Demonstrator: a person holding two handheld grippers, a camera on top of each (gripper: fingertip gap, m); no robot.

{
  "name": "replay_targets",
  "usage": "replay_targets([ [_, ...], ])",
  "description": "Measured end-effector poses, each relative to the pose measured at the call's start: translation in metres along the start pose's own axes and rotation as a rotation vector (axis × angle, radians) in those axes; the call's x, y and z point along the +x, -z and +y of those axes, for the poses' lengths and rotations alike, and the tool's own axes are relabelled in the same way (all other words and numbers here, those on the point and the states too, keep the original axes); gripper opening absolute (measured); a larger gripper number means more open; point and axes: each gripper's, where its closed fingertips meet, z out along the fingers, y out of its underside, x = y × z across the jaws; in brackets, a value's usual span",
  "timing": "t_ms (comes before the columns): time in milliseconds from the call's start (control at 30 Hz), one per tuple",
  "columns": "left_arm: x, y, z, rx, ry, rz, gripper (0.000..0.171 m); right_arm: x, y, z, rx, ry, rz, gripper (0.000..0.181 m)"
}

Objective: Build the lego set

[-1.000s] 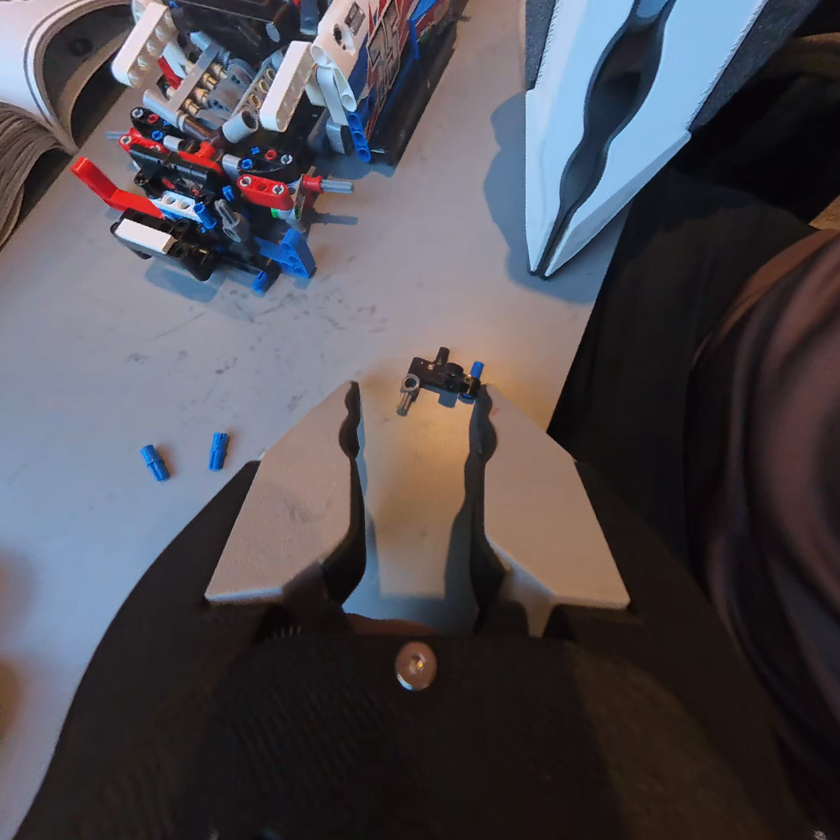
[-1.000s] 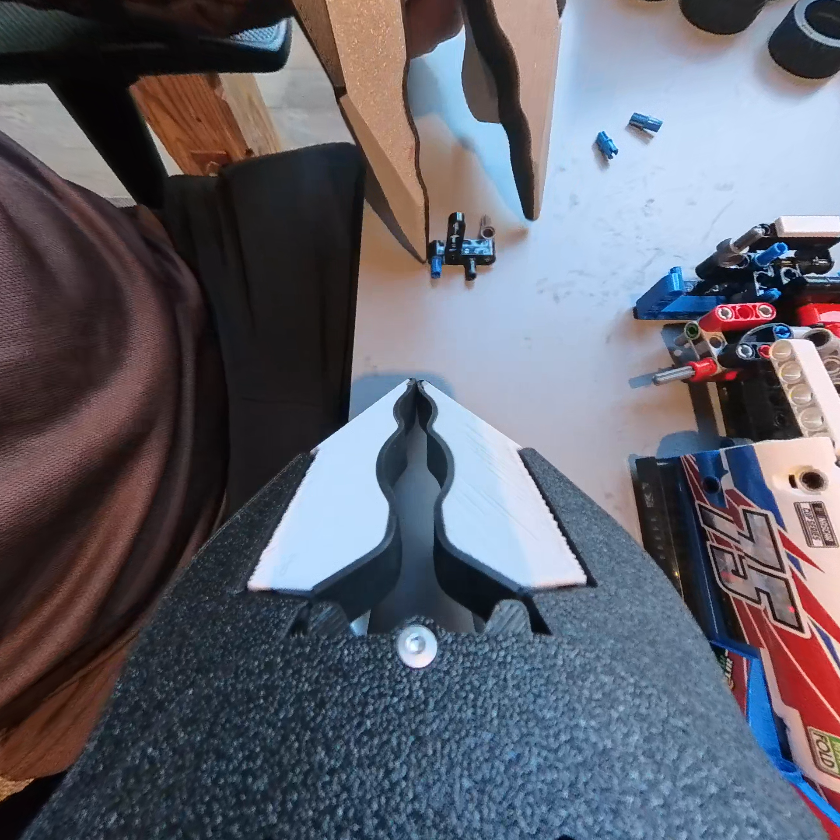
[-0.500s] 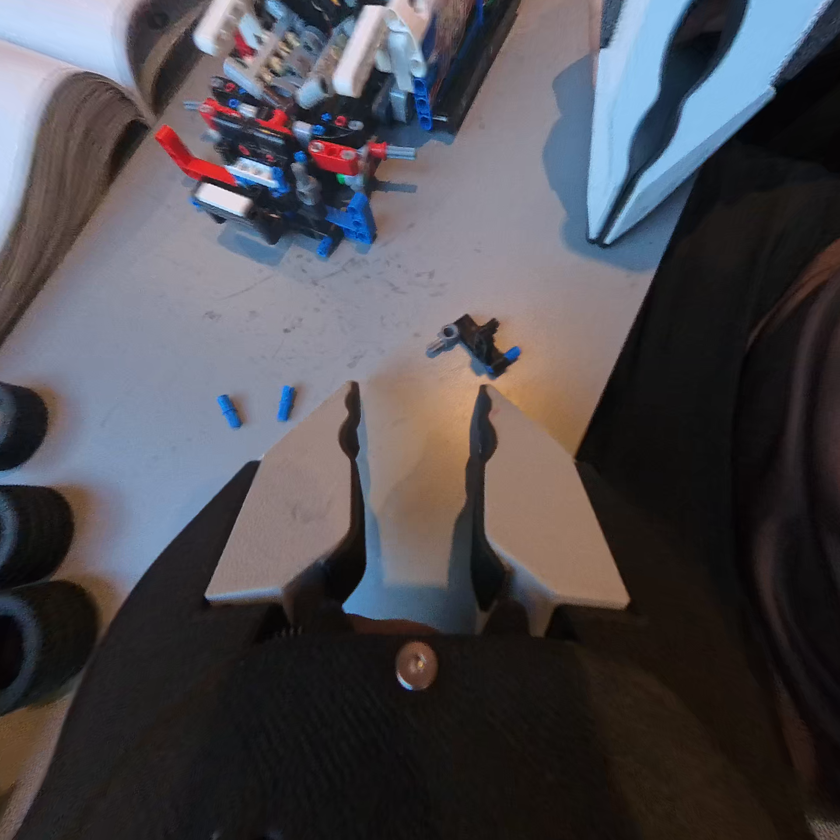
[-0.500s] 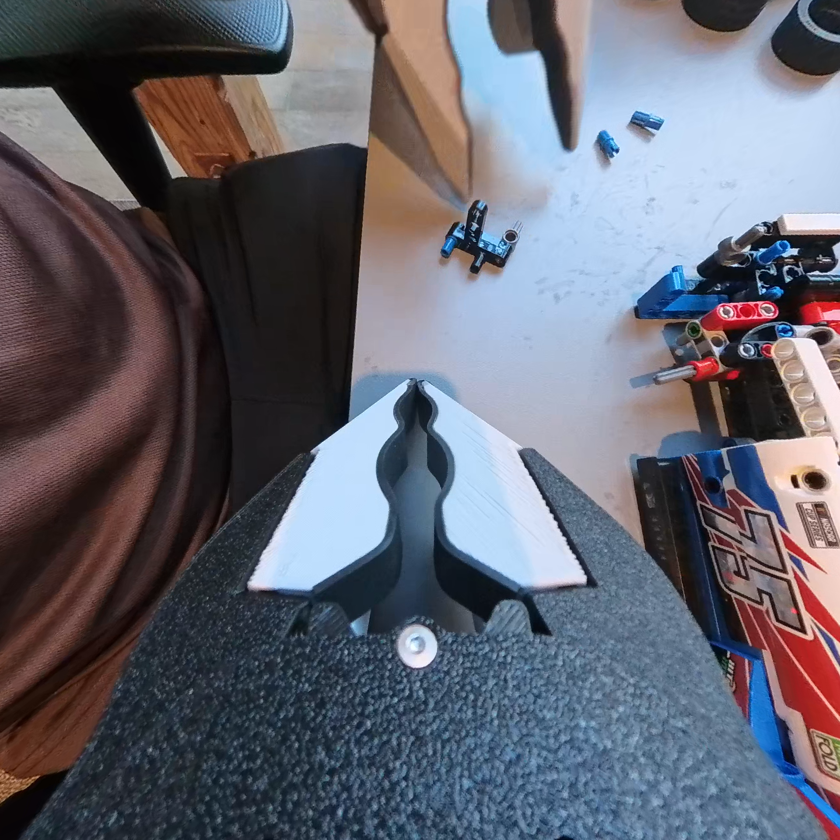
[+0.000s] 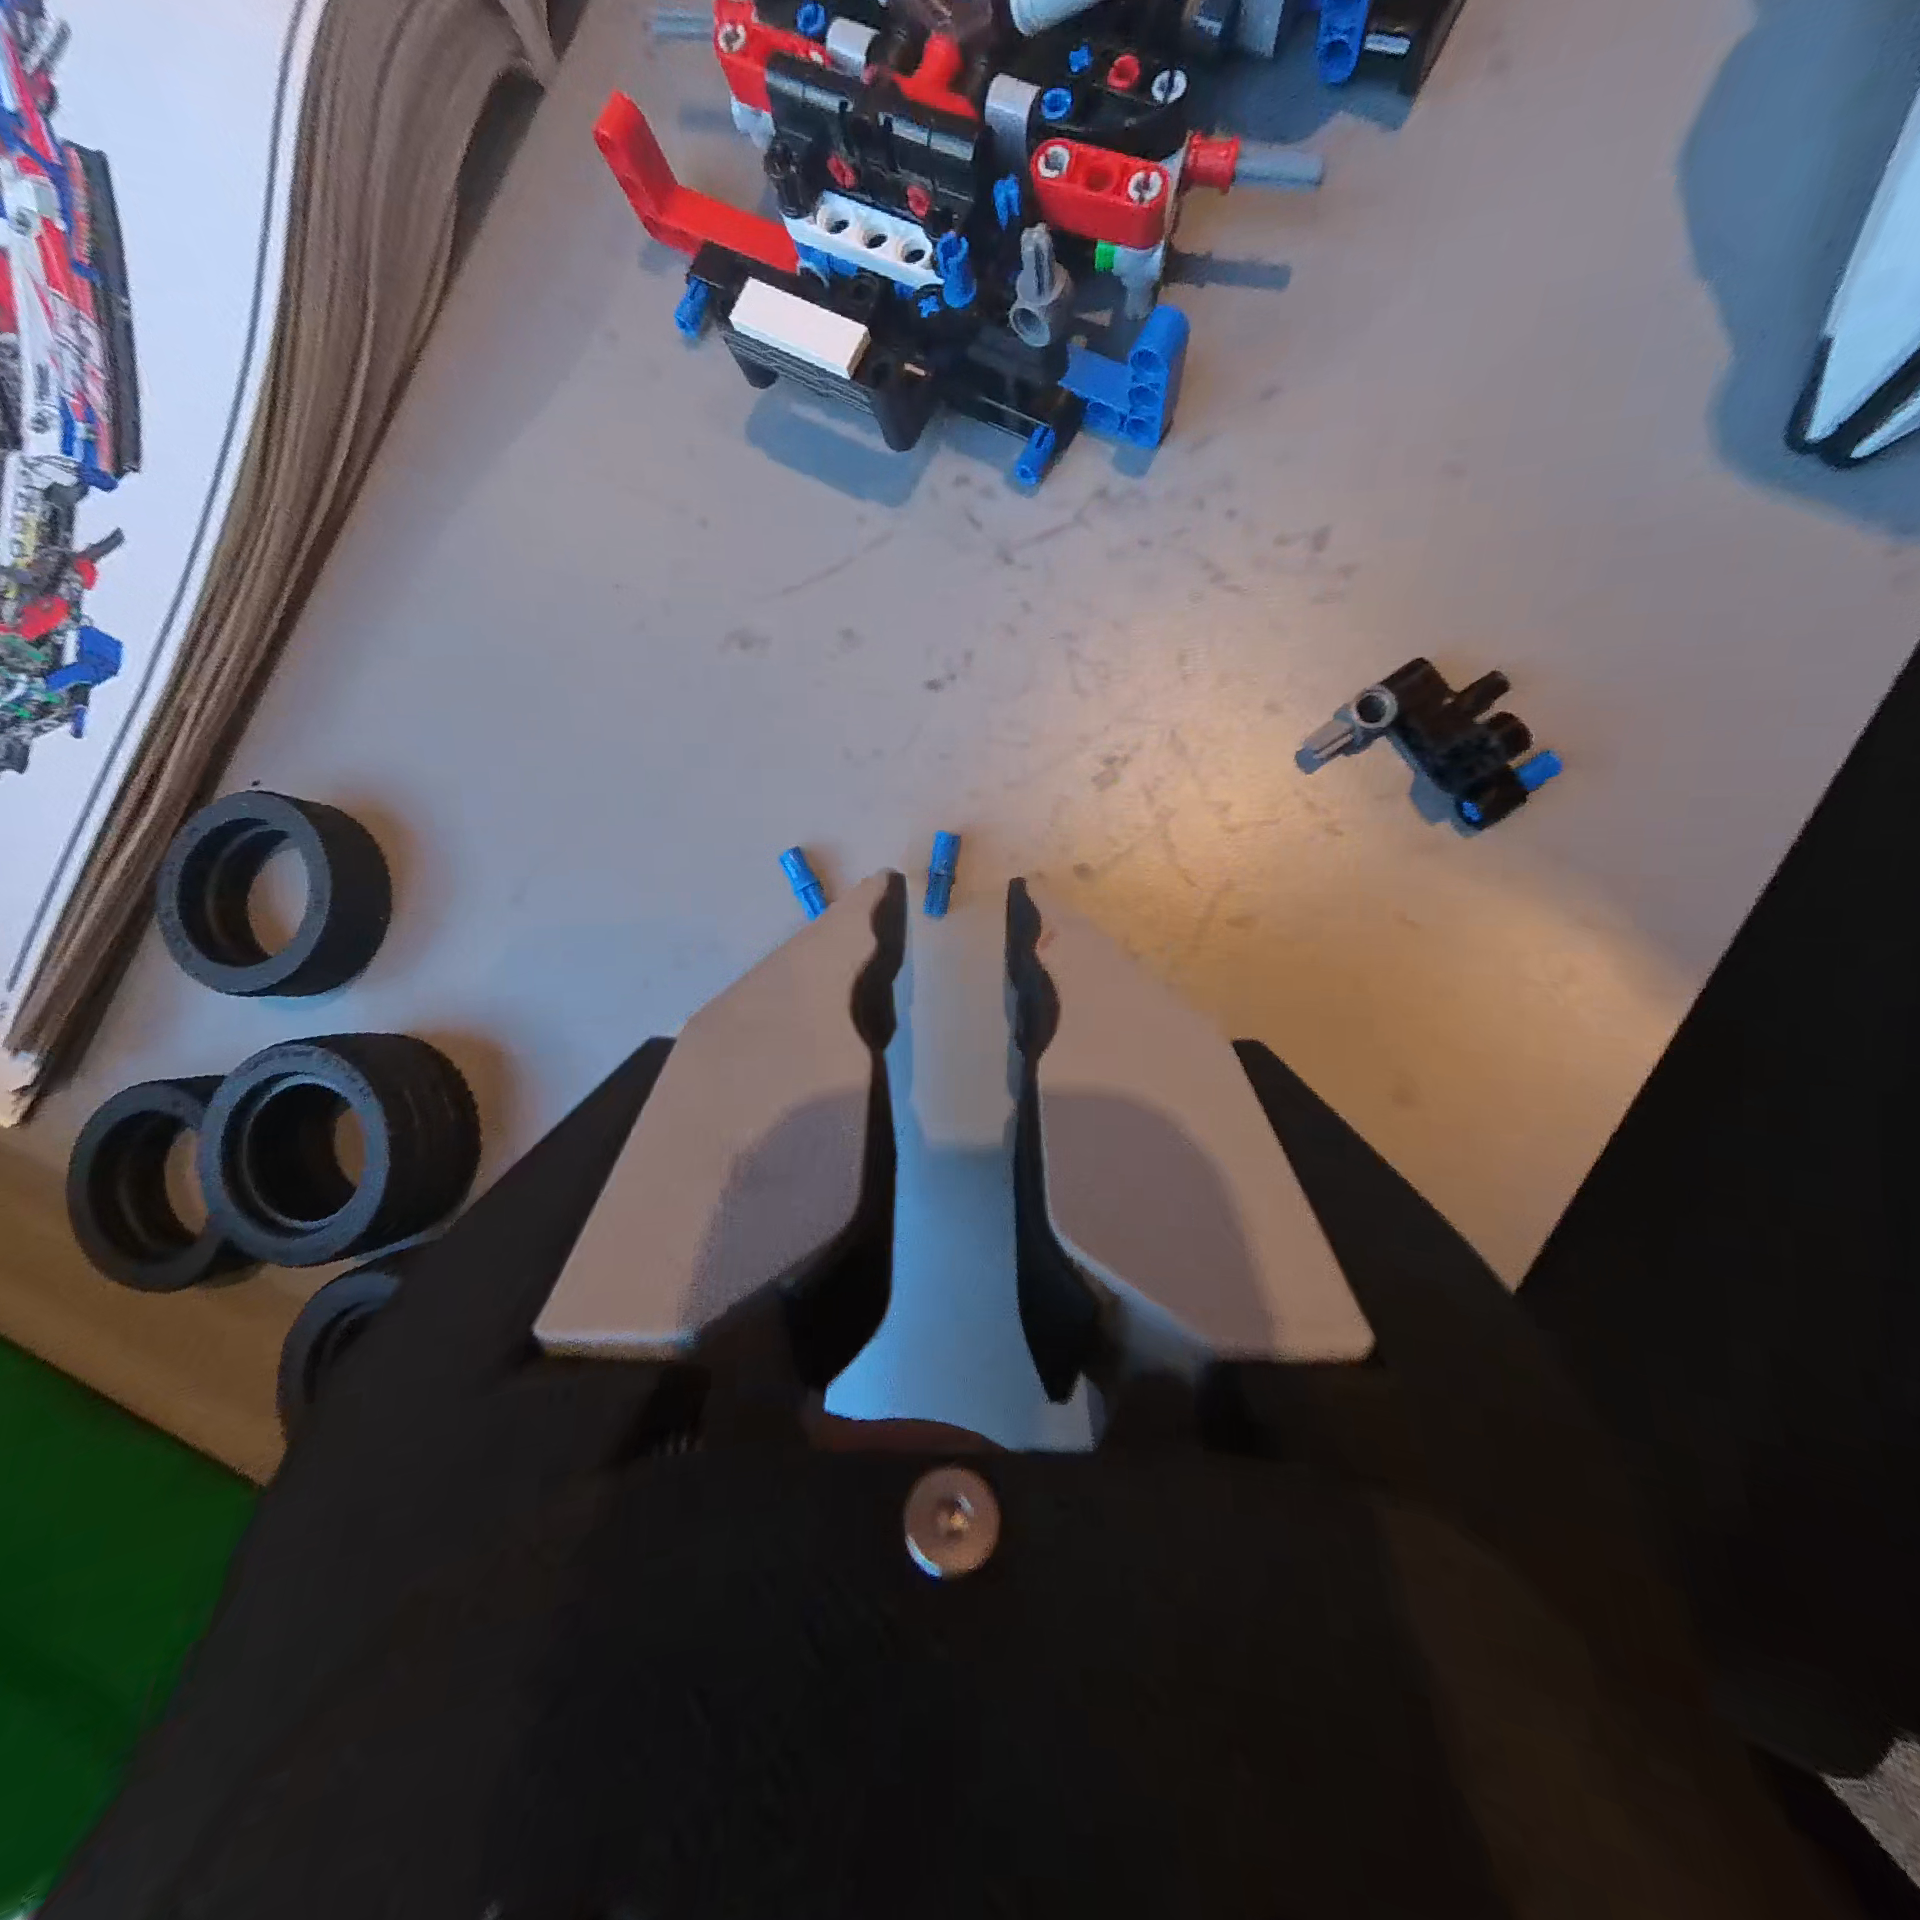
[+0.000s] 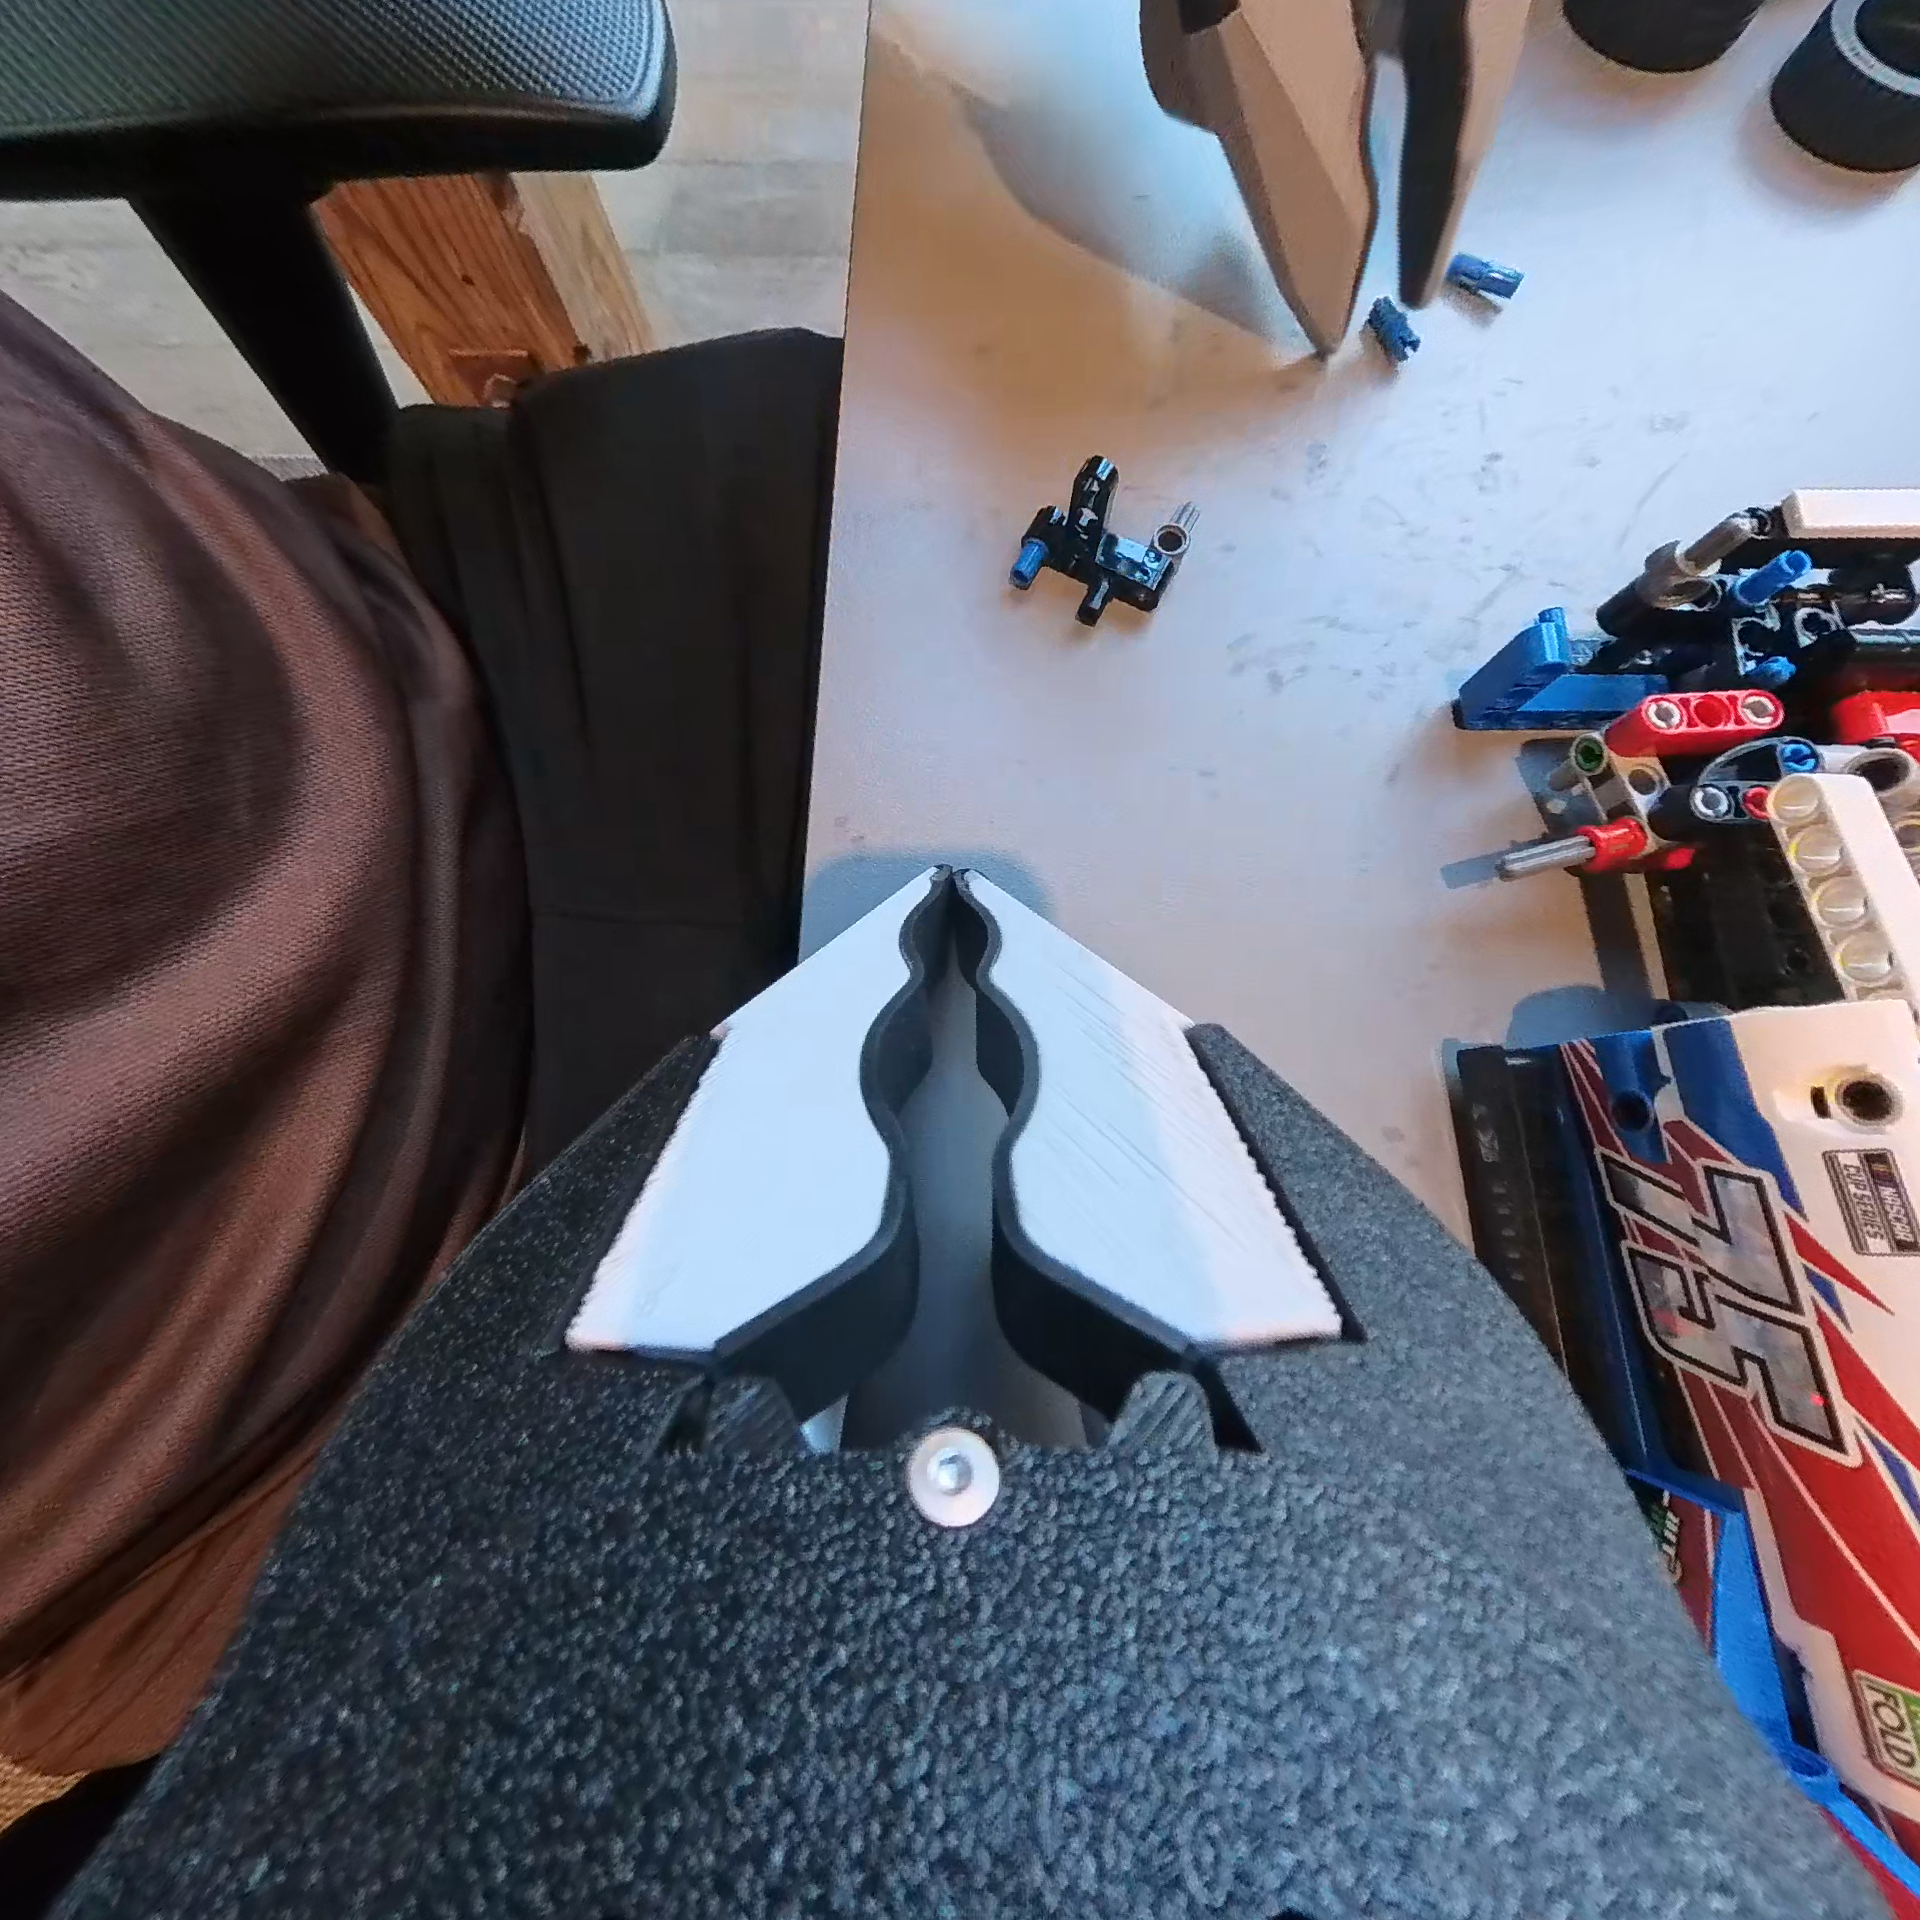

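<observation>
The left claw [image 5: 954,896] has swung away from the small black sub-assembly [image 5: 1439,740], left lying on the counter [image 5: 623,644], and now hovers open around a loose blue pin [image 5: 940,873], likely next. The right claw [image 6: 952,879] rests closed, empty.

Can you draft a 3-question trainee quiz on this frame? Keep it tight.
1. True or false: the right gripper is shut with nothing in it.
2. Which loose part lies between the left gripper fingertips?
A. blue pin
B. black sub-assembly
C. tyre
3. Fill in: the black sub-assembly lies near the table ____.

Key: 1 true; 2 A; 3 edge.
</observation>
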Motion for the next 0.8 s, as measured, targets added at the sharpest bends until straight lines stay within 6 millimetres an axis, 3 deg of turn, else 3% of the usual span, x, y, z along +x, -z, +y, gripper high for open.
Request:
replay_targets([
  [100,0.006,-0.002,-0.001,0.01,0.02,0.05,0.0,0.0,0.0,0.0,0.001,-0.006,-0.006,0.0],
  [467,0.017,-0.002,-0.006,0.118,0.059,0.035,0.0,0.005,0.008,0.001,0.029,-0.009,0.018,0.0],
  [800,0.02,-0.005,-0.011,0.188,0.089,0.132,0.0,0.028,0.024,-0.001,0.107,-0.061,0.032,0.0],
])
